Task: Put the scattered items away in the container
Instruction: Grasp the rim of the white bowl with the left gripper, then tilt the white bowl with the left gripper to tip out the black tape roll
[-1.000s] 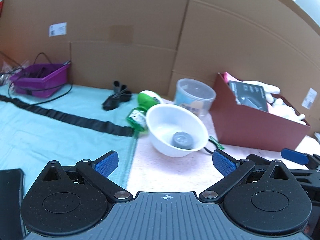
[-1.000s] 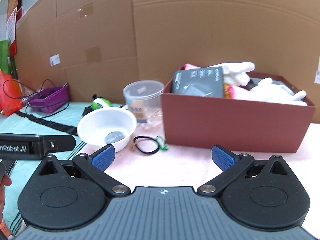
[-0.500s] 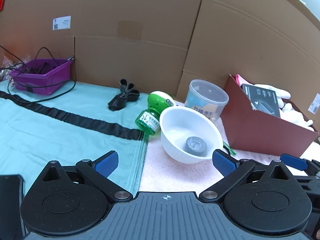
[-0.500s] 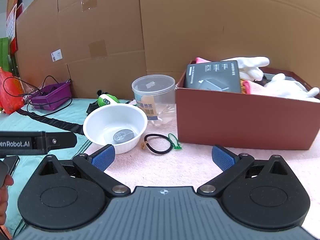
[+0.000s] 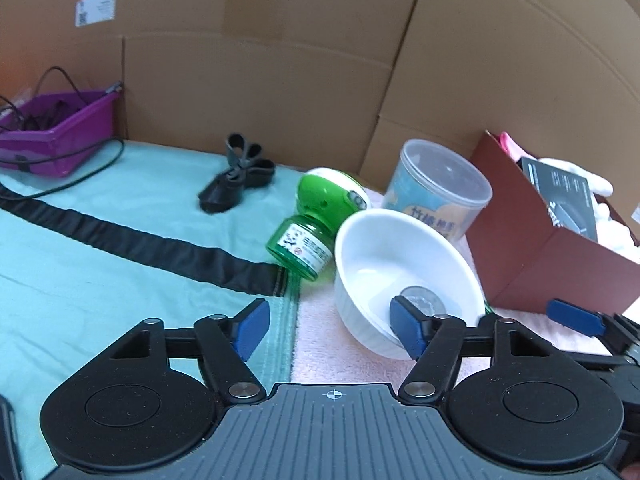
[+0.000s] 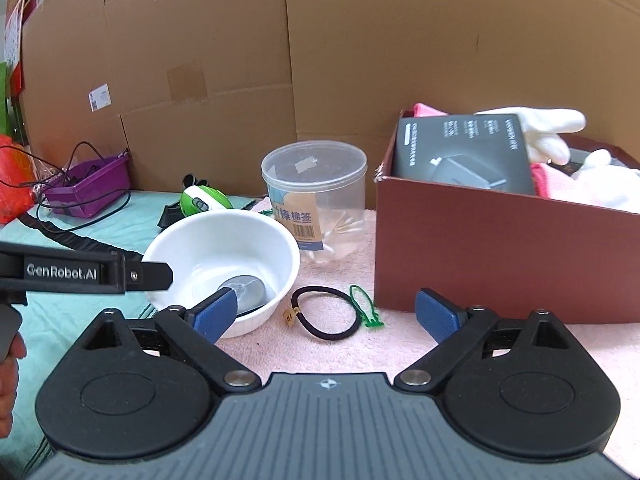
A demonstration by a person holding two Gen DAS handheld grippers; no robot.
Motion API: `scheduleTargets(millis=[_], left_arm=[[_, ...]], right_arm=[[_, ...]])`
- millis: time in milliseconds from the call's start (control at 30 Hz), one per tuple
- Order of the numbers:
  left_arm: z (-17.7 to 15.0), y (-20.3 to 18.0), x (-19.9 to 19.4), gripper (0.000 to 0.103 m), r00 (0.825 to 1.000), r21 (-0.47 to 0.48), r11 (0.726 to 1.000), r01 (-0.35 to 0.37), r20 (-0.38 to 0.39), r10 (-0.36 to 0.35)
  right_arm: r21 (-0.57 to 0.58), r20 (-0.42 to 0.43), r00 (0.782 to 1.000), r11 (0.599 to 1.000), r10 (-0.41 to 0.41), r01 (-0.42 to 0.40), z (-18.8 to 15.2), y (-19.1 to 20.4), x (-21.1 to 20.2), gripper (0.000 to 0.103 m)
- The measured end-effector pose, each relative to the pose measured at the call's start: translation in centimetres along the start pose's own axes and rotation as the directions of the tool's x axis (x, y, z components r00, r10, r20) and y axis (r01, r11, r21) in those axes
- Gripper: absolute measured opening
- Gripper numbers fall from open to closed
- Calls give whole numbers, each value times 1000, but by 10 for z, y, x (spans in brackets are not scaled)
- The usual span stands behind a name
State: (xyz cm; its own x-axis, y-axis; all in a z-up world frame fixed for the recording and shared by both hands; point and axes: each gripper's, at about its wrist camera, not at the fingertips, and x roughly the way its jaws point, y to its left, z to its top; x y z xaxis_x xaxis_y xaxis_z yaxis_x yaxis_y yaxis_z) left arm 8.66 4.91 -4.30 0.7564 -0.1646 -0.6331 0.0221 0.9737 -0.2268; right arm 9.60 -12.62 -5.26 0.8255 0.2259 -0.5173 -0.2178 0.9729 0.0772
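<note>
A dark red box (image 6: 500,256) (image 5: 532,252) holds a black carton (image 6: 464,156), white gloves and pink cloth. Left of it stand a clear plastic tub (image 6: 316,196) (image 5: 440,196) and a white bowl (image 6: 224,240) (image 5: 384,248) with a grey disc (image 6: 248,290) inside. A green bottle (image 5: 316,224) lies on its side behind the bowl. A black hair tie (image 6: 324,312) and a green tie (image 6: 366,306) lie on the pink towel. My left gripper (image 5: 328,330) is open and empty, just in front of the bowl. My right gripper (image 6: 326,314) is open and empty over the hair tie.
A purple bin (image 5: 52,132) with cables sits far left. A black strap (image 5: 132,240) crosses the teal cloth and a black clip item (image 5: 236,176) lies near the cardboard wall (image 5: 320,60). The left gripper's side (image 6: 80,272) shows in the right wrist view.
Both grippers have moved forward and lower towards the bowl and the hair tie. The left gripper's jaws have narrowed somewhat. Nothing has been picked up.
</note>
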Motion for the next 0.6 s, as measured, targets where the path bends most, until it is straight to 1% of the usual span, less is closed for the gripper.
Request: scheduleTargets(millis=[133,333,467,600], left_arm=[[0,-1,4,72,1000,8,1000,18,-18,-18],[0,-3,-2,73,999,3,999,43,-12,-43],[3,-6,-8,76,996,-14,996,91,-5,-91],[4,-20,-8,74,993,20,993,118,-6,-118]], right_arm=[[2,-20,1000,1000,1,-1,-1,0,12,94],[-26,-58,998,999,-28,26,-9,0,20,94],[-30,-86,996,999,-39,36,-17,-2,20,94],[-33,-102,993,998,-50,47,-22,-3,18,94]])
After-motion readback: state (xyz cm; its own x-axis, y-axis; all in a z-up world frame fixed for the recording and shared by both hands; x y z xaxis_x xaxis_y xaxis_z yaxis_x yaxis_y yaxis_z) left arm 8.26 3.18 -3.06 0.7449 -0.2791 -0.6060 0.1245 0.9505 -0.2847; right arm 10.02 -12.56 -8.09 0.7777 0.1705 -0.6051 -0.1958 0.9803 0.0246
